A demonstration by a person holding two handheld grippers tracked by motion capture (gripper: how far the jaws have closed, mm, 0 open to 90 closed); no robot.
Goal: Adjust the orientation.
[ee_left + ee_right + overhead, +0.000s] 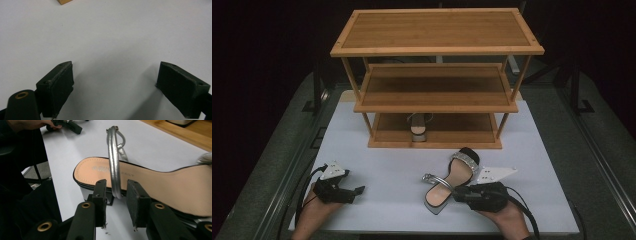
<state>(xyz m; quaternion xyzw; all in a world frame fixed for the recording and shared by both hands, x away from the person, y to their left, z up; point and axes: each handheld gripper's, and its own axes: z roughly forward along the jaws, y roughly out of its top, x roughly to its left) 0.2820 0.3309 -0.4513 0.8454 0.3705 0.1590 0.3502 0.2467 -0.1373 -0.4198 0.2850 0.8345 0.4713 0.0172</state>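
Judging risk first: right gripper [115, 192] has its jaws straddling the silver toe strap [113, 160] of the sandal [451, 182], w/ a visible gap either side, so pads aren't pressing on it; loose, not gripping. If the hand lifts now, strap prob. slips out and the shoe stays put or flops over. Strap is thin, rounded and shiny, so even a pinch could slide along it. Shoe would hang nose- or heel-heavy from one strap and swing, maybe clipping the bamboo rack [437, 50] on the way to a shelf.

Sandal lies on the table near the front edge, right of centre, jewelled heel end pointing toward the rack, well apart from its mate [418, 127], which stands on the bottom shelf.

Left gripper [115, 82] rests wide open over bare tabletop, nothing btwn jaws.

Surface: white matte tabletop [382, 150], smooth, little friction to stop a nudged shoe. Room around it is dark; grey floor, metal frame rails either side.
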